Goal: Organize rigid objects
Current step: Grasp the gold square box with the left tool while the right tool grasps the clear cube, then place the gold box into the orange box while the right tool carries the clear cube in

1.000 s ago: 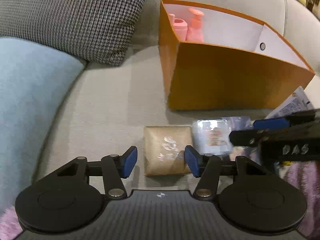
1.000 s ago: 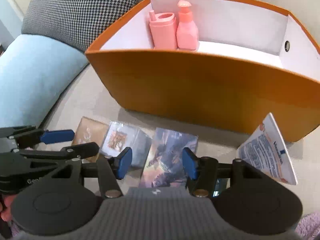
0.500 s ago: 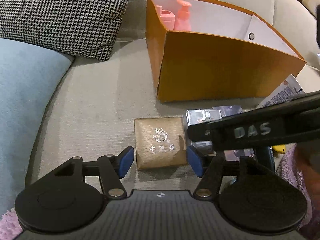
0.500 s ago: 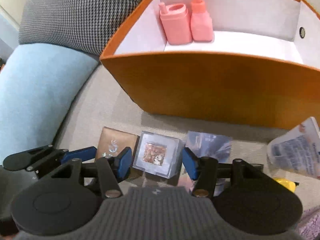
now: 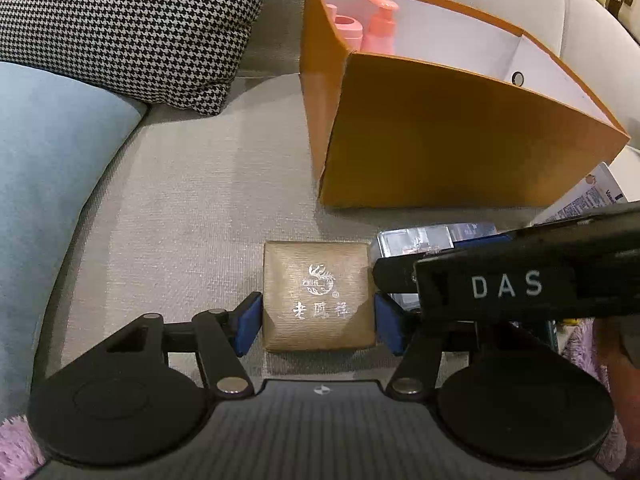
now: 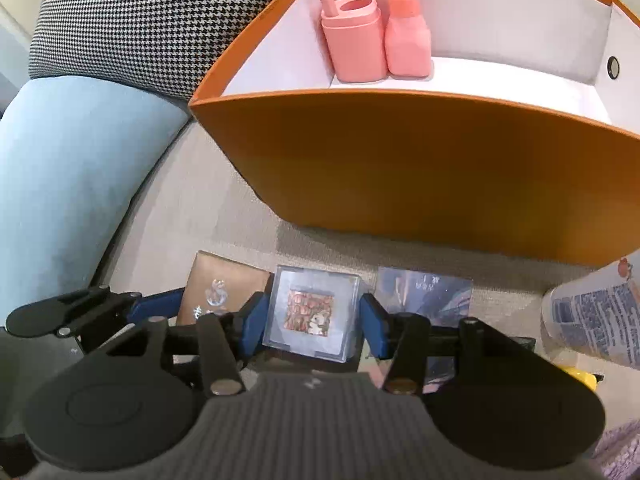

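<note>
Both claws have dropped over their targets: your left claw (image 5: 318,326) is closing around the gold box (image 5: 318,294) on the sofa seat, your right claw (image 6: 311,326) around the clear cube (image 6: 312,312) beside it. Squeeze squarely, then lift toward the orange bin (image 6: 420,168).

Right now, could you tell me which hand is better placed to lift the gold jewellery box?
Left: its closing jaws straddle the gold jewellery box. The right gripper is closing around the clear cube instead.
</note>
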Demonstrator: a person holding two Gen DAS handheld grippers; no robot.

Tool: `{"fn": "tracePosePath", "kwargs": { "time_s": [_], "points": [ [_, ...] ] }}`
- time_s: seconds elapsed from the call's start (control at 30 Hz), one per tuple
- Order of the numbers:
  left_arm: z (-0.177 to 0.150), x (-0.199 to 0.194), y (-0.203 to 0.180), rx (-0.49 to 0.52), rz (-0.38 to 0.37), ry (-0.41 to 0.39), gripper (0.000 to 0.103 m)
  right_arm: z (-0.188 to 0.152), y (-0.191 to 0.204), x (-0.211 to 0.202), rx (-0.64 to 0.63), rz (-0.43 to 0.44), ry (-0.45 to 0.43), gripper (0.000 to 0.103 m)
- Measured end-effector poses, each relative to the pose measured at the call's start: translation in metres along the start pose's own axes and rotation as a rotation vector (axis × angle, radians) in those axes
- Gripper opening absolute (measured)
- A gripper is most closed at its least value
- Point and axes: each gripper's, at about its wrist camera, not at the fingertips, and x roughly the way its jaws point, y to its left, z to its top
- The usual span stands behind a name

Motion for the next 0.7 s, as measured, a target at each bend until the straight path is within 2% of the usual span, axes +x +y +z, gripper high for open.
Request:
{"fn": "tracePosePath", "kwargs": {
  "time_s": [0.37, 0.57, 0.7],
  "points": [
    [-0.005, -0.019, 0.004, -0.049, -0.009, -0.035, 0.068, -0.008, -0.009, -0.025, 0.010, 0.054, -0.038, 0.051],
    [-0.007, -0.052, 0.002, -0.097, -0.046, -0.072, 0.068, -0.010, -0.009, -0.059, -0.017, 0.067, -0.105, 0.051],
    [0.000, -0.081, -0.005, -0.099, -0.064, -0.128, 0.068, -0.012, -0.011, -0.085, -0.030, 0.079, -0.153, 0.051]
  ]
}}
